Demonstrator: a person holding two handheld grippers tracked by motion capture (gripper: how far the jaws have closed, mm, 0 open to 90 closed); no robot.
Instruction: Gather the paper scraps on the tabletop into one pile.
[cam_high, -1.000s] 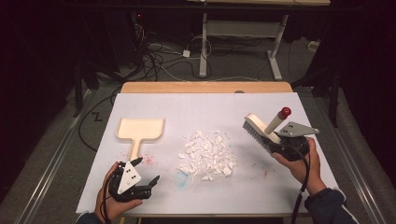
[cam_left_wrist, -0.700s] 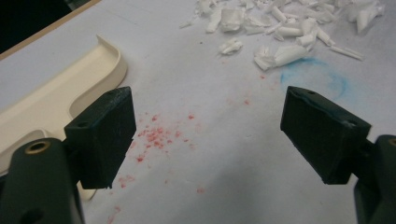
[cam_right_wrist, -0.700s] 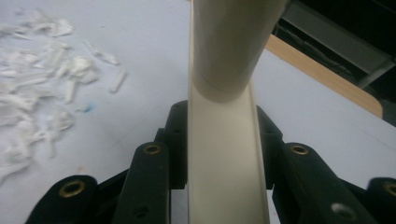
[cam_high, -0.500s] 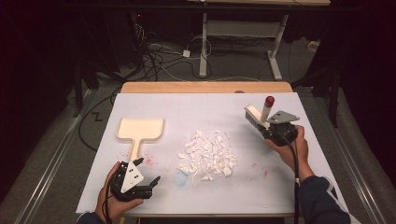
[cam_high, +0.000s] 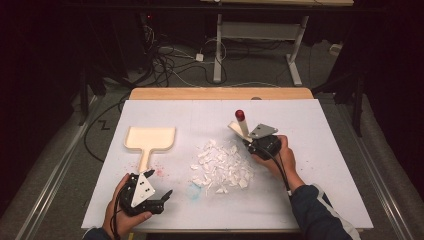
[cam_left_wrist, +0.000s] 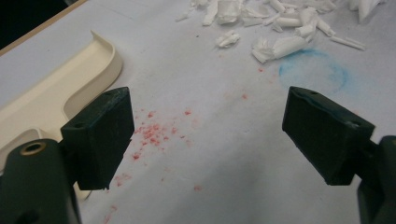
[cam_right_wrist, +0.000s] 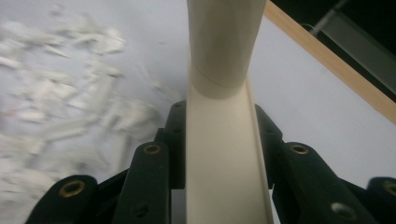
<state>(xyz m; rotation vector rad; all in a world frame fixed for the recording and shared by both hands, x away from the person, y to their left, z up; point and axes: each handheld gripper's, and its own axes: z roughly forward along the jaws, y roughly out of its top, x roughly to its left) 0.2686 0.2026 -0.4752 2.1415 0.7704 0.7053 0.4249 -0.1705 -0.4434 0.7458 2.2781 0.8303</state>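
Right gripper (cam_high: 248, 140) clamped on brush handle (cam_high: 240, 123) just beside scrap pile (cam_high: 222, 167); left gripper (cam_high: 159, 196) spread, empty, dustpan (cam_high: 150, 138) just ahead; sweeping apparently not yet begun, pile & pan well apart.

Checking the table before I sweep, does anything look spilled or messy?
Yes. A heap of white paper scraps lies mid-table, with red specks and a blue ring-shaped smudge staining the white table cover beside it.
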